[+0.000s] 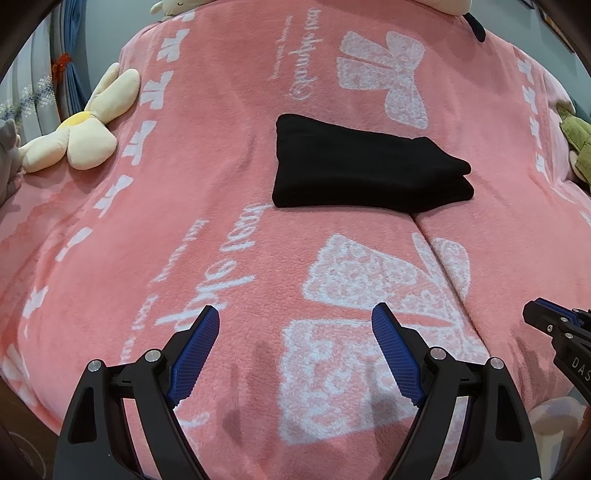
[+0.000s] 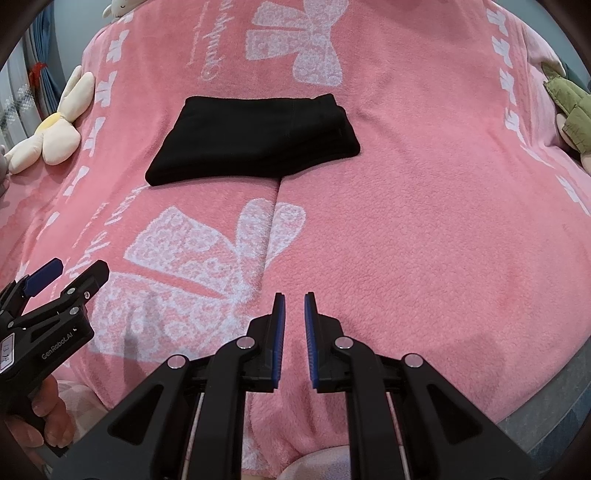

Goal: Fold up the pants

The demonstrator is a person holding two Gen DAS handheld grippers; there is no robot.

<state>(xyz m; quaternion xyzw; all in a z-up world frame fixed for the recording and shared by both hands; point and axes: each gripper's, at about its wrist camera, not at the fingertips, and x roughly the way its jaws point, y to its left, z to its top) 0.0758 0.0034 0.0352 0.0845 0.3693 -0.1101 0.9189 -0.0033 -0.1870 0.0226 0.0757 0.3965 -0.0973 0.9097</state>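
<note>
The black pants (image 1: 365, 173) lie folded into a compact rectangle on the pink blanket (image 1: 221, 184), well ahead of both grippers. They also show in the right wrist view (image 2: 258, 140). My left gripper (image 1: 295, 317) is wide open and empty, near the blanket's front edge. My right gripper (image 2: 294, 302) has its fingers nearly together with a narrow gap and holds nothing. The right gripper shows at the right edge of the left wrist view (image 1: 554, 325); the left gripper shows at the left of the right wrist view (image 2: 62, 277).
A cream flower plush (image 1: 81, 125) lies at the blanket's left edge. A green plush (image 2: 569, 107) lies at the right edge. A white plush (image 1: 173, 5) sits at the far end. A crease (image 2: 273, 206) runs from the pants toward me.
</note>
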